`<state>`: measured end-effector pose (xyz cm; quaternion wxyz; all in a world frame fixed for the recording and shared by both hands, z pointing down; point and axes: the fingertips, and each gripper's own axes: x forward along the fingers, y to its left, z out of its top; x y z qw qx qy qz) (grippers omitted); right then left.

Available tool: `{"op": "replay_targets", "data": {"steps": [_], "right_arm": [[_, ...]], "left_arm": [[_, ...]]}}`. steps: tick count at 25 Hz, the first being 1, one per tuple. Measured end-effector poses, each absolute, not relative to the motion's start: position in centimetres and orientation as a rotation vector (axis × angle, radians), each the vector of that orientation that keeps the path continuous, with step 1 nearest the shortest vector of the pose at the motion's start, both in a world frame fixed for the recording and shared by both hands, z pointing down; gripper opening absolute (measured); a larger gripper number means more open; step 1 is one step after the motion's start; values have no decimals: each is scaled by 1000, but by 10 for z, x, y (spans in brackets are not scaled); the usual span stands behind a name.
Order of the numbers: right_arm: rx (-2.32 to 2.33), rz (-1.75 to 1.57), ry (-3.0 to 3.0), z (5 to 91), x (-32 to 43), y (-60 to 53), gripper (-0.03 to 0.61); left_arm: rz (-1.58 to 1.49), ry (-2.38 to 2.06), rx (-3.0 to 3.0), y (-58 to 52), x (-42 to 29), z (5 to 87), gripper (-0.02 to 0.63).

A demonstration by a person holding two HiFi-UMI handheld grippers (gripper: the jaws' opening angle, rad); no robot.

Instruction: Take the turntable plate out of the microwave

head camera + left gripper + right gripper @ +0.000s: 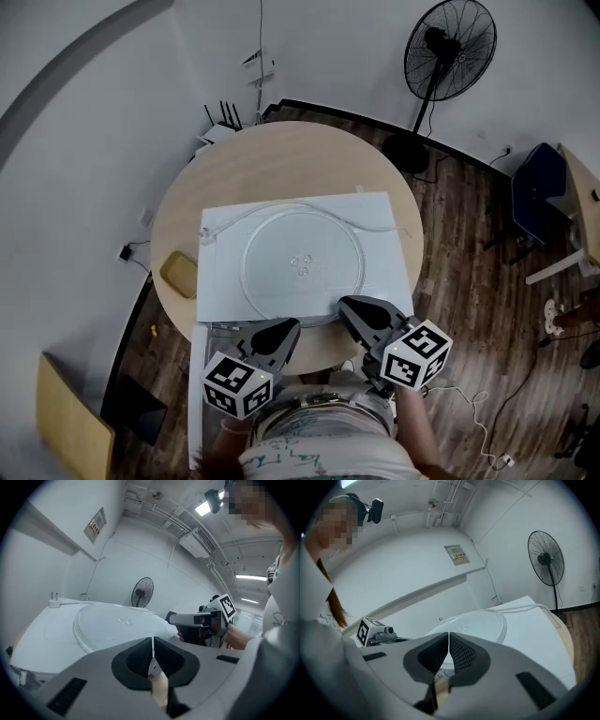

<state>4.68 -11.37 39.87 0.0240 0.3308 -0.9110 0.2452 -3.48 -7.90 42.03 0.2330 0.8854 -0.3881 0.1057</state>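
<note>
The left gripper [281,336] and right gripper [349,309] are clenched on nothing, tips just beside the plate's [302,262] near rim. The plate lies flat atop the microwave [384,225]. A nudge from either tip could slide it off and shatter it.

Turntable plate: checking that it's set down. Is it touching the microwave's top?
Touching. The left gripper view shows the turntable plate lying flat on the microwave top, with no gap beneath its rim.

Even, soft light; fisheye-distorted edges
</note>
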Motion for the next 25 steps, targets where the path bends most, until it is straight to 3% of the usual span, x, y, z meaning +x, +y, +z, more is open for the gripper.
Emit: {"op": "replay_targets", "data": {"steps": [25], "right_arm": [[878, -49, -3069, 305, -11, -131, -8]], "left_arm": [[88, -1353, 2647, -130, -43, 329, 21]]}}
